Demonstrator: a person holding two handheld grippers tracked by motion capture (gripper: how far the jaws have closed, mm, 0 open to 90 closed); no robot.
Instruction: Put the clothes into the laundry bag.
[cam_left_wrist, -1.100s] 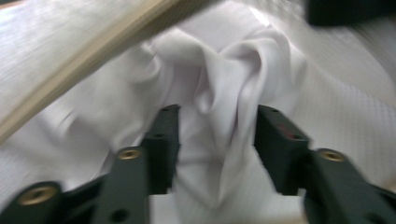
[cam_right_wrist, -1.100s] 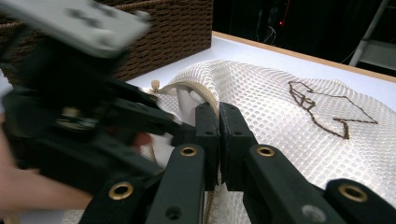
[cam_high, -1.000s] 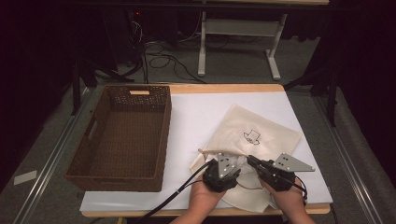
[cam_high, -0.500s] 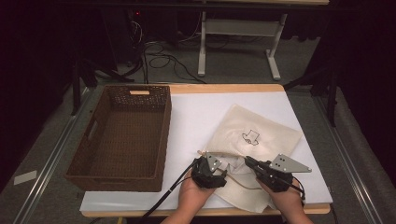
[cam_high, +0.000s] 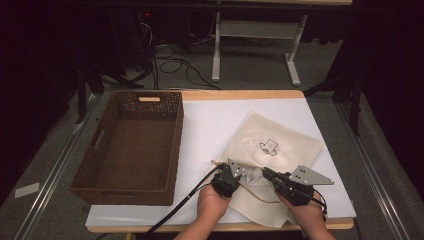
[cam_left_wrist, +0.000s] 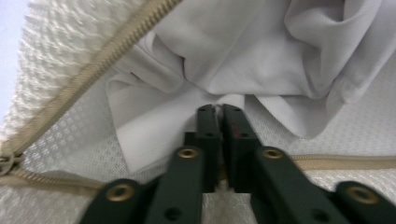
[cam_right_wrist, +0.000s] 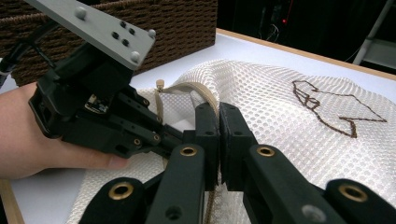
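The cream mesh laundry bag (cam_high: 272, 152) lay on the white-covered bench (cam_high: 210, 125), toward its near right part, with a dark embroidered figure (cam_high: 270, 147) on its upper face and its zipper (cam_left_wrist: 100, 70) undone. In the left gripper view a white garment (cam_left_wrist: 224, 51) bulged out of the bag's mouth in soft folds, and the left claw (cam_left_wrist: 219, 108) had just been closing and stood clamped on a fold of that white cloth, its jaws pressed together with the fabric pinched at the tips. The right claw (cam_right_wrist: 218, 116) was clamped on the bag's mesh edge beside the tan zipper tape, jaws together. From the right gripper view the left claw's black body, grey plate and the hand (cam_right_wrist: 32, 135) holding it stood close at the left, just in front of the bag's opening. The high view showed both claws side by side at the bag's near edge, a black cable (cam_high: 175, 212) trailing off the bench front, and a brown wicker basket (cam_high: 95, 160) well apart on the left. Beyond the bench a metal stand (cam_high: 255, 40) and loose cables lay on the grey floor.
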